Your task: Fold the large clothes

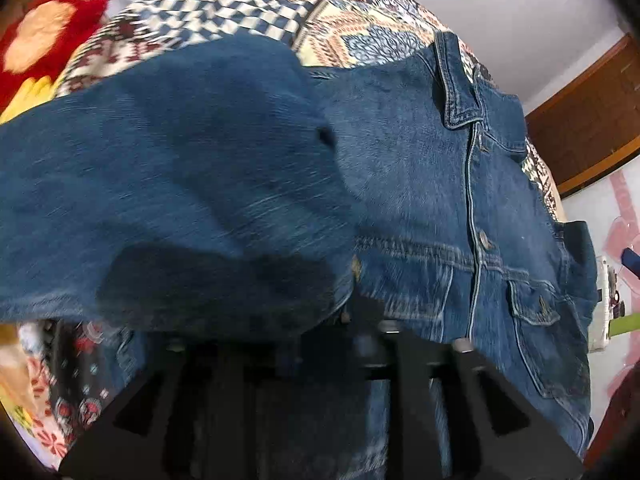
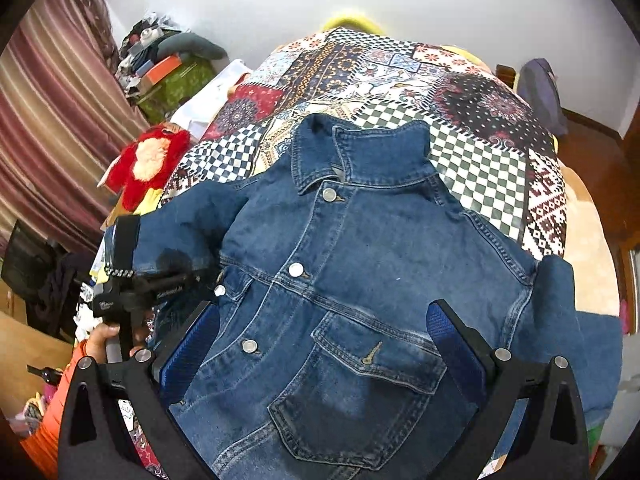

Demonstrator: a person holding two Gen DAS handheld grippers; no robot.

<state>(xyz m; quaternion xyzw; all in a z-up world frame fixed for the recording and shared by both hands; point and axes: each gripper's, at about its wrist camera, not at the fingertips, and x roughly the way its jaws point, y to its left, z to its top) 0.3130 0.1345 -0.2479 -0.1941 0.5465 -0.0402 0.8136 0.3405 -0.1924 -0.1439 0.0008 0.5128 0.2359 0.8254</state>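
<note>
Jaws of right gripper gape empty over the denim jacket; left gripper, part-open, meets its sleeve by the bed's left edge

A patchwork bedspread covers the bed. At its nine o'clock edge lies a red plush toy. Striped curtains hang further toward nine o'clock.

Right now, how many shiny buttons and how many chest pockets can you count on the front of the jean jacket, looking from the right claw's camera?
Shiny buttons on the jean jacket: 4
Chest pockets: 1 in plain view
Total: 5
</note>
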